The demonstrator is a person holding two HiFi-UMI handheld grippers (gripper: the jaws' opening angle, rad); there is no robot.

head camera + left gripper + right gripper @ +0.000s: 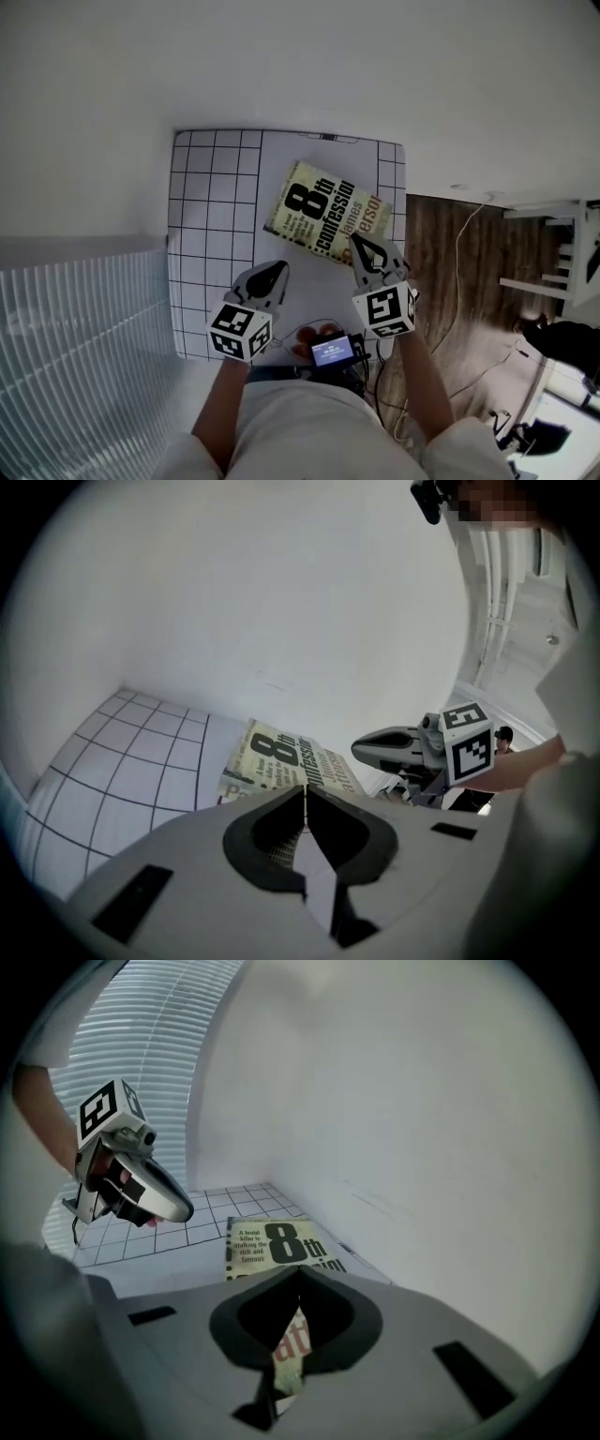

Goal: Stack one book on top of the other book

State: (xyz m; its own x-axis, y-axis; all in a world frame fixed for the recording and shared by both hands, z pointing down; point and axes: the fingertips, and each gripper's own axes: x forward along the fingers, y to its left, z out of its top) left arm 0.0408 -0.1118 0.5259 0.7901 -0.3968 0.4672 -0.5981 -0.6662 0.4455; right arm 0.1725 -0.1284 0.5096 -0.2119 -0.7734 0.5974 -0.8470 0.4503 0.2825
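Observation:
A book [326, 217] with a pale yellow cover and a big black "8th" lies flat and skewed on the white gridded table top [211, 234]. It also shows in the left gripper view [291, 761] and the right gripper view [277, 1241]. Only this one cover is visible, and I cannot tell whether another book lies under it. My left gripper [277, 270] hangs over the bare mat near the book's near-left corner, jaws shut and empty [305, 789]. My right gripper [360, 244] hovers above the book's near edge, jaws shut with nothing held [300, 1271].
The table's right edge drops to a dark wood floor [450, 281] with cables. A ribbed white surface [75, 319] runs along the left. A white wall stands behind the table. A small device with a lit screen [333, 352] hangs at the person's waist.

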